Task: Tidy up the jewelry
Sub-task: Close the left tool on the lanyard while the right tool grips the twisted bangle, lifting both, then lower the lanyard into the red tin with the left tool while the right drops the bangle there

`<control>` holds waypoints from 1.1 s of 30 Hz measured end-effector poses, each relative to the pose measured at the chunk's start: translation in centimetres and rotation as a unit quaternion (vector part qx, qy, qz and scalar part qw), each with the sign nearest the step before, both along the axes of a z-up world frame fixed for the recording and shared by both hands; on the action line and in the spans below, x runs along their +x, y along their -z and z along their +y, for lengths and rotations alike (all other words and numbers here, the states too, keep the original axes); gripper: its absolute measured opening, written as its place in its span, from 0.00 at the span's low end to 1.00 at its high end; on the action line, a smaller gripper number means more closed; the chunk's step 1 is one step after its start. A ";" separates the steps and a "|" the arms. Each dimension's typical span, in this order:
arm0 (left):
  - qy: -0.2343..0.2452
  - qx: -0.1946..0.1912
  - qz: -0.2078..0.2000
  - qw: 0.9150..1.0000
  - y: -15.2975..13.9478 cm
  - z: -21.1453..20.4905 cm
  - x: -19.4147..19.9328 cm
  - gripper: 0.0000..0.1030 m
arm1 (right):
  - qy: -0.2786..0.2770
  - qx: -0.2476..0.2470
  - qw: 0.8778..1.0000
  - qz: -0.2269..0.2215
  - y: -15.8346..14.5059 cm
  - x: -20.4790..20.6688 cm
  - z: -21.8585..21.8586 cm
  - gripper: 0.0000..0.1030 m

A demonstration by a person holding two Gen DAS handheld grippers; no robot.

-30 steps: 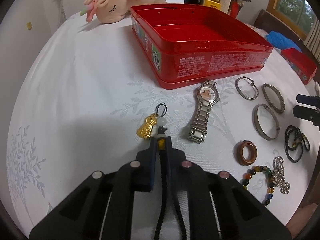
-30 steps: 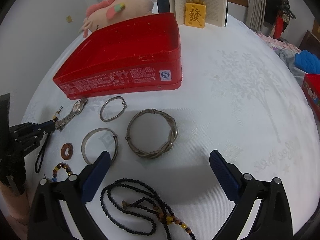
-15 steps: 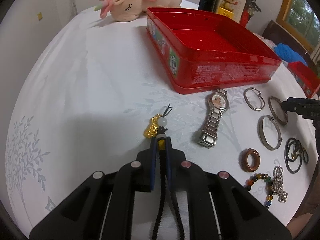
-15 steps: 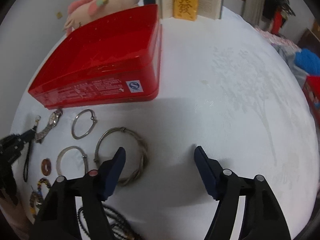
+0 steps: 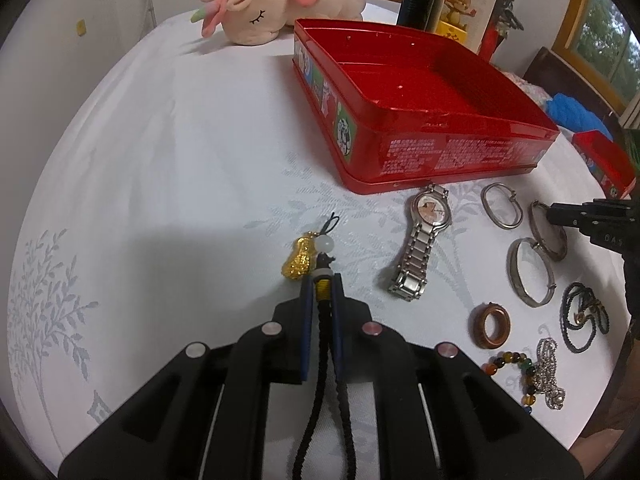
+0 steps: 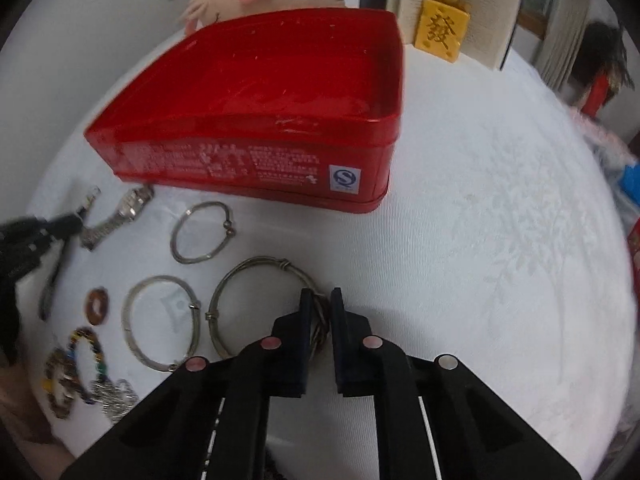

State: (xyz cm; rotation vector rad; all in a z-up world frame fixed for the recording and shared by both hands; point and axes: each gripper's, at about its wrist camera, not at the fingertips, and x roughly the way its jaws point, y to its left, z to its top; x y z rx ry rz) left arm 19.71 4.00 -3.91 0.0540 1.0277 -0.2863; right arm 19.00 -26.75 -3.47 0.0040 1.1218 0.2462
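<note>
Right tool [image 6: 319,300] clamped on twisted silver wire bangle [image 6: 256,268]: stiff, light, slippery, rim grip fine. Left tool [image 5: 322,286] clamped on gold charm's black cord [image 5: 322,344]: limp, swings.

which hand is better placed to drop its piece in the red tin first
Right, probably. The right gripper is shut on the twisted bangle just in front of the tin; the left gripper holds the charm cord farther back.
</note>
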 end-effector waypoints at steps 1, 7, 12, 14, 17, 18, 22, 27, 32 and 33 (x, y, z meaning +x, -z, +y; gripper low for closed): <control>0.000 -0.002 -0.001 1.000 -0.1 0.0 -0.1 0.07 | 0.000 0.009 1.000 -0.001 -0.1 0.0 -0.2 0.08; -0.001 -0.019 -0.013 1.000 -1.3 -0.2 -0.6 0.07 | 0.002 0.054 0.998 -0.019 -1.9 -1.4 -1.3 0.08; 0.000 -0.037 -0.032 0.999 -3.0 -0.4 -1.3 0.07 | 0.000 0.096 0.995 -0.030 -3.0 -2.0 -2.1 0.08; 0.000 -0.044 -0.042 0.998 -3.8 -0.4 -1.6 0.07 | -0.001 0.106 0.994 -0.034 -3.3 -1.9 -2.2 0.08; 0.000 -0.051 -0.053 0.997 -4.9 -0.4 -1.7 0.07 | 0.000 0.111 0.993 -0.046 -4.2 -1.9 -2.5 0.08; 0.001 -0.052 -0.055 0.997 -5.2 -0.5 -1.7 0.07 | 0.000 0.112 0.992 -0.050 -4.5 -1.9 -2.6 0.08; 0.008 -0.056 -0.065 0.996 -6.5 -1.0 -1.7 0.07 | -0.004 0.116 0.991 -0.063 -5.7 -1.9 -2.7 0.08; 0.013 -0.055 -0.078 0.995 -8.3 -1.8 -0.9 0.07 | -0.005 0.124 0.989 -0.080 -7.3 -1.4 -2.9 0.08; 0.021 -0.064 -0.109 0.992 -11.6 -2.5 -0.2 0.07 | -0.009 0.134 0.986 -0.100 -9.4 -0.3 -3.1 0.08; 0.023 -0.064 -0.114 0.991 -12.0 -2.7 -0.2 0.07 | -0.010 0.136 0.985 -0.105 -10.0 0.1 -3.1 0.08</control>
